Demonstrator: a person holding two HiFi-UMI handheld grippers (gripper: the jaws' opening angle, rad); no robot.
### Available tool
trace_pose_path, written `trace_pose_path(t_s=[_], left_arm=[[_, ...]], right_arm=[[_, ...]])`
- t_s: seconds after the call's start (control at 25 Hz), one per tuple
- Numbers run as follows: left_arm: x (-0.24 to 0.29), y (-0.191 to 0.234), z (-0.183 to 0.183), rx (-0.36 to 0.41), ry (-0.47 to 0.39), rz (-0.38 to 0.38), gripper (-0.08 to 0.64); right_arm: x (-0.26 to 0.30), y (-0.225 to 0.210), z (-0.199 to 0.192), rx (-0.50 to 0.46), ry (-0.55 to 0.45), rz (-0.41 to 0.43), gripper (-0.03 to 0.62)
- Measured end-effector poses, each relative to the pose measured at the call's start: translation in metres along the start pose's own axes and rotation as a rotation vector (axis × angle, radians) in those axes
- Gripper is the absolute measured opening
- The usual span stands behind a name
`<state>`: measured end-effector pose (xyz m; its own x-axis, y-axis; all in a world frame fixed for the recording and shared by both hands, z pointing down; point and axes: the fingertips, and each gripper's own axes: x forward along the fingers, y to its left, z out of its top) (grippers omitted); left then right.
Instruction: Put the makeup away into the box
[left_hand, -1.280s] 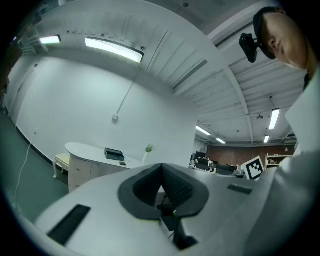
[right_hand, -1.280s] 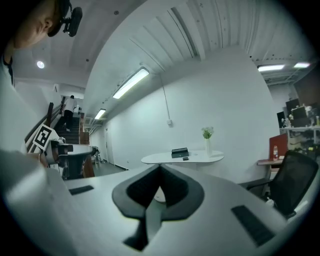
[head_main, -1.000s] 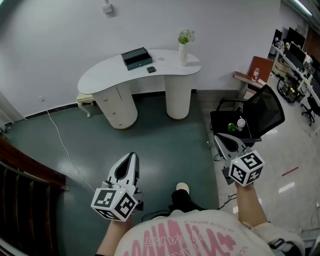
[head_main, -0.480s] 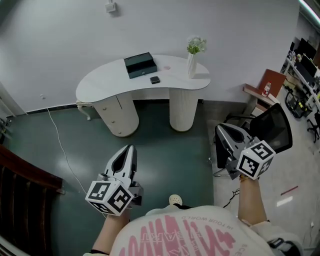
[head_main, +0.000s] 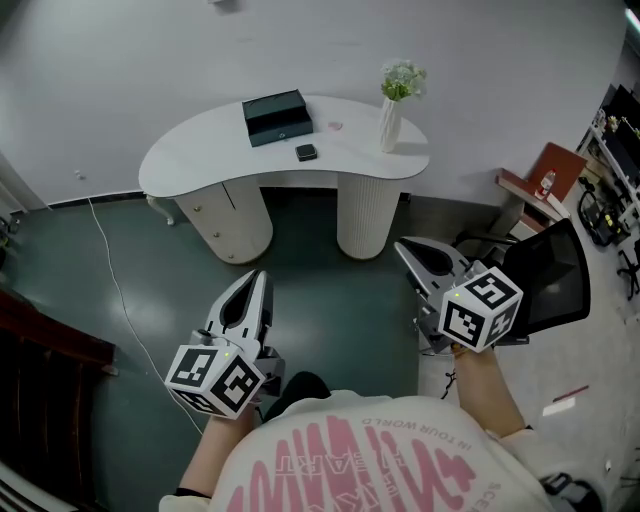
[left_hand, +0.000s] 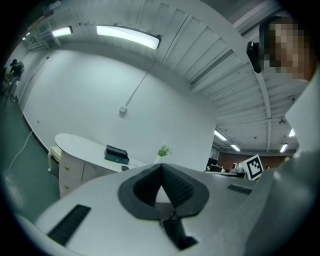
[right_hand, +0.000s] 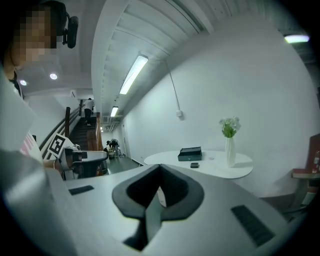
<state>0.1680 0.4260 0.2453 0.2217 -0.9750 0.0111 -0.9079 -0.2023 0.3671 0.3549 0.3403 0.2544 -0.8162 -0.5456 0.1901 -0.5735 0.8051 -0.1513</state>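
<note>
on the white desk (head_main: 200, 162) by the far wall, a small dark makeup case (head_main: 306, 152) lies flat, just in front of the dark green box (head_main: 277, 117) and not touching it. a tiny pale pink thing (head_main: 337, 127) sits to the right of the box, too small to name. a white vase of flowers (head_main: 390, 120) stands further right, near the desk's end.

the case looks close to square from here, so i cannot tell its long axis or which way it faces. the box is oblong, with its long side running roughly along the desk's back edge. whether its lid is up i cannot tell.

i judge this to be the approach, with nothing picked up yet. my left gripper (head_main: 260, 280) and my right gripper (head_main: 405, 246) both hang over the green floor, well apart from the desk and aimed towards it. each has its jaws pressed together with nothing between them. a black office chair (head_main: 555, 280) sits just beside the right one.

next i would need to get to the desk, part one pair of jaws, and come down over the case squarely enough to pinch its edges.
</note>
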Motion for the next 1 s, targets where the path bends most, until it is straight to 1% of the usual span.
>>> trace_pose_path(t_s=[0.12,0.24,0.36,0.52,0.68,0.84,1.0], left_arm=[[0.012,0.009,-0.006,-0.020,0.019,0.015,0.002],[0.023,0.015,-0.009,-0.026,0.025,0.017,0.002],[0.031,0.027,-0.013,-0.037,0.036,0.039,0.002],[0.045,0.056,-0.017,-0.060,0.050,0.077,0.002],[0.064,0.084,-0.016,-0.072,0.063,0.095,0.002],[0.094,0.118,-0.016,-0.106,0.091,0.098,0.002],[0.133,0.150,0.003,-0.120,0.085,0.084,0.002]], right_arm=[[0.017,0.002,-0.011,0.000,0.033,0.035,0.002],[0.031,0.001,-0.021,-0.006,0.066,0.054,0.002],[0.049,-0.005,-0.030,0.006,0.098,0.068,0.002],[0.081,-0.014,-0.037,0.033,0.125,0.078,0.002],[0.117,-0.023,-0.043,0.048,0.159,0.085,0.002],[0.158,-0.039,-0.044,0.073,0.182,0.071,0.002],[0.201,-0.054,-0.031,0.085,0.184,0.055,0.002]])
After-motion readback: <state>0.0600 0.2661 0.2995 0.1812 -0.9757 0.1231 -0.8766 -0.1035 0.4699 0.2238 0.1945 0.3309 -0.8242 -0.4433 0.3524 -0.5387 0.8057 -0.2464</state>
